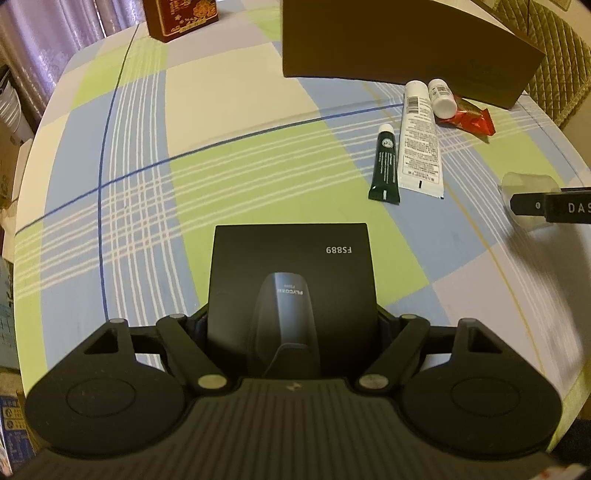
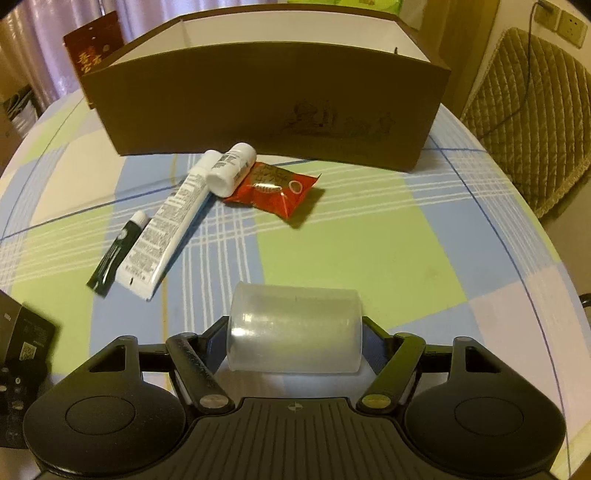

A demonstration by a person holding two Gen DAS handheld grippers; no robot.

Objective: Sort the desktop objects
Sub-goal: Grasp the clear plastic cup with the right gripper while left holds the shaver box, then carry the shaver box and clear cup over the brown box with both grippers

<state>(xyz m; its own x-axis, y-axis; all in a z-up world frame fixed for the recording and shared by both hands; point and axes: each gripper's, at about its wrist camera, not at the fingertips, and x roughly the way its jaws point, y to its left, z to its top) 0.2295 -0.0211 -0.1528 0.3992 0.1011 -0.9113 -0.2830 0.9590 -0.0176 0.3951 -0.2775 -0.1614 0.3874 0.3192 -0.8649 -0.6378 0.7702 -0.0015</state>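
Holding a flat matte-black cardboard box (image 1: pixel 291 273) printed "FS889", the left gripper (image 1: pixel 293 325) is clenched on the box's near edge, so the box juts forward above the worktop (image 1: pixel 229 184), which is covered in a blue, green and cream plaid cloth. The right gripper (image 2: pixel 295 332) grasps a translucent frosted plastic cup (image 2: pixel 295 328) lying sideways between its fingers (its open rim faces left), just above the cloth.

Farther out, left of centre in the right wrist view, lies a cluster of loose items: a small dark-green tube with a white cap (image 2: pixel 116 254), and just beside it on the right a long white squeeze tube with black print (image 2: pixel 170 225). A small white bottle (image 2: pixel 231 169) rests across the far end of the long tube, touching a red foil snack packet (image 2: pixel 273 190) to its right.

Beyond them stands a large brown open-topped cardboard box with a white interior (image 2: pixel 266 107), its near wall facing the grippers. A dark red box with gold lettering (image 1: pixel 181 16) stands at the far left.
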